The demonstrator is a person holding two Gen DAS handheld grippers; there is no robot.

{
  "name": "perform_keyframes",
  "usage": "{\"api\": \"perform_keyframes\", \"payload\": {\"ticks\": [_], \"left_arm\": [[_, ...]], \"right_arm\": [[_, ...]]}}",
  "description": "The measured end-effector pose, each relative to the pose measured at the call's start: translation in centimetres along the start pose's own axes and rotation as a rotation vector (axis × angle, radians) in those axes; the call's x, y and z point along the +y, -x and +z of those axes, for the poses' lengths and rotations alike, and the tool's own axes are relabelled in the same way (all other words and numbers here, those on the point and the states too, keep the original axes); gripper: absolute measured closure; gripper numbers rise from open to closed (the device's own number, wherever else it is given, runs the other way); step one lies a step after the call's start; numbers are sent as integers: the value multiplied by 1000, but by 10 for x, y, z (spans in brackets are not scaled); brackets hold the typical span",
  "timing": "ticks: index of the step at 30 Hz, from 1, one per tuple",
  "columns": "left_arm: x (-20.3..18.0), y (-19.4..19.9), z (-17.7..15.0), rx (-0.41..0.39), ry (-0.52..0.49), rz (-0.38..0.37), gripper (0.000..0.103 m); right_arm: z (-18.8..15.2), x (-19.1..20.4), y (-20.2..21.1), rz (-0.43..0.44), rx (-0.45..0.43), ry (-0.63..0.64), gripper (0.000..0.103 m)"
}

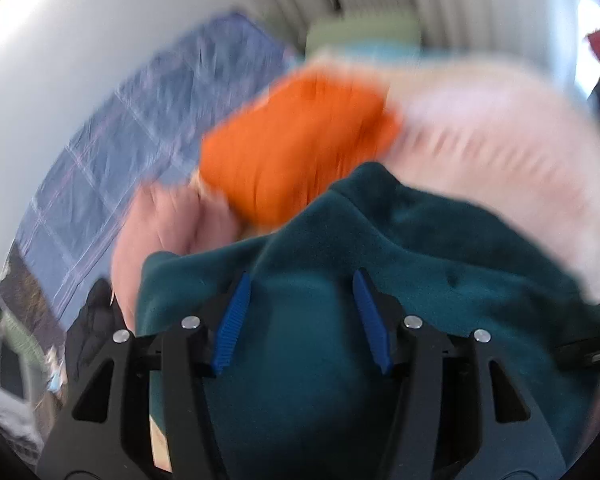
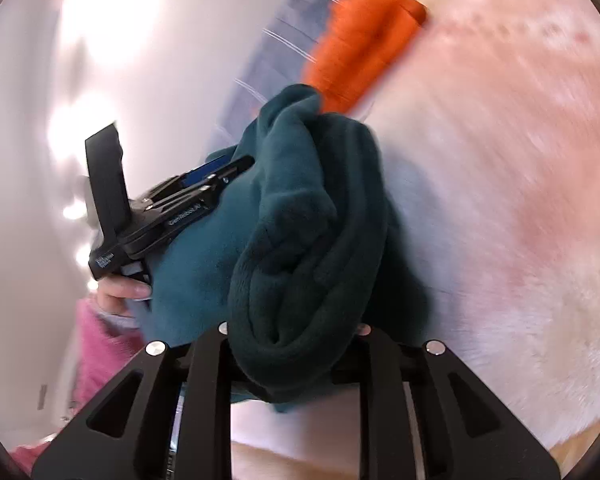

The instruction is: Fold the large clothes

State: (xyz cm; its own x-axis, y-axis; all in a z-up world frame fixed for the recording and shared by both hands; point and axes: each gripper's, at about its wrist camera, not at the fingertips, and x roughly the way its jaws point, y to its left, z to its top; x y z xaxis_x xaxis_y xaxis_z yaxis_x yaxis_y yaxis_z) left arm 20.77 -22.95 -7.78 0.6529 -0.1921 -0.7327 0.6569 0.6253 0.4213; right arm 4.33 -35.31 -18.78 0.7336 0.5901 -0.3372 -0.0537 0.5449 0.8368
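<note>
A teal fleece garment (image 1: 340,320) lies bunched on a pale pink fuzzy blanket (image 1: 480,140). In the left wrist view my left gripper (image 1: 302,280) stands open. Its blue pads (image 1: 232,320) are spread apart over the fleece and do not press on it. From the right wrist view the left gripper (image 2: 236,168) rests against the far side of the garment (image 2: 300,220), held by a hand (image 2: 120,292) in a pink sleeve. My right gripper (image 2: 296,336) is shut on a thick roll of the teal fleece, which hides its pads.
A folded orange cloth (image 1: 296,148) (image 2: 364,40) lies on the blanket (image 2: 500,200) just beyond the garment. A blue checked quilt (image 1: 140,140) (image 2: 300,20) lies farther back by a white wall. Dark items sit at the left view's lower left edge.
</note>
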Motion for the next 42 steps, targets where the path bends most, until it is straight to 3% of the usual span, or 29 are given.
{"api": "perform_keyframes", "payload": {"ticks": [3, 6, 8, 11, 14, 16, 17, 18, 20, 23, 26, 29, 31, 32, 35, 37, 39, 42], "left_arm": [[10, -10, -4, 8, 44, -38, 48], [15, -10, -6, 2, 53, -34, 48], [17, -10, -4, -4, 61, -34, 48], [14, -9, -4, -10, 54, -21, 48], [5, -4, -5, -10, 46, -5, 48], [3, -3, -4, -13, 41, 9, 48], [2, -3, -4, -15, 41, 16, 47], [3, -5, -4, -18, 46, 19, 47], [3, -15, -2, -7, 52, 21, 46], [1, -32, 9, 32, 60, 51, 44], [3, -30, 9, 32, 67, 41, 44], [5, -3, 0, -60, 78, 61, 42], [7, 21, -6, -113, 103, 101, 31], [8, 36, -12, -142, 124, 115, 21], [-3, 98, -56, -261, 162, 94, 12], [-17, 126, -88, -296, 152, 80, 7], [-39, 152, -130, -313, 137, 60, 6], [-67, 162, -165, -277, 120, 20, 5]], "right_arm": [[-6, 1, 4, 3, -15, 32, 68], [-1, 25, 22, -149, -63, 152, 51], [-1, 46, 40, -234, -140, 241, 51], [0, 73, 62, -227, -234, 358, 60], [0, 101, 53, -137, -210, 484, 71], [-7, 105, 32, -206, -146, 505, 73], [-6, 94, 14, -299, -98, 486, 75], [-3, 82, -3, -362, -59, 465, 90], [-6, 56, -27, -365, -64, 477, 91], [-8, 67, -26, -438, -79, 470, 92], [-14, 71, -26, -447, -68, 523, 92], [-11, 66, -24, -420, -57, 498, 92], [-7, 62, -23, -410, -56, 493, 92], [-7, 61, -22, -411, -58, 497, 92], [0, 53, -23, -375, -56, 472, 92], [0, 50, -18, -337, -48, 443, 92], [2, 49, -16, -315, -43, 428, 92], [2, 50, -14, -309, -40, 425, 92]]}}
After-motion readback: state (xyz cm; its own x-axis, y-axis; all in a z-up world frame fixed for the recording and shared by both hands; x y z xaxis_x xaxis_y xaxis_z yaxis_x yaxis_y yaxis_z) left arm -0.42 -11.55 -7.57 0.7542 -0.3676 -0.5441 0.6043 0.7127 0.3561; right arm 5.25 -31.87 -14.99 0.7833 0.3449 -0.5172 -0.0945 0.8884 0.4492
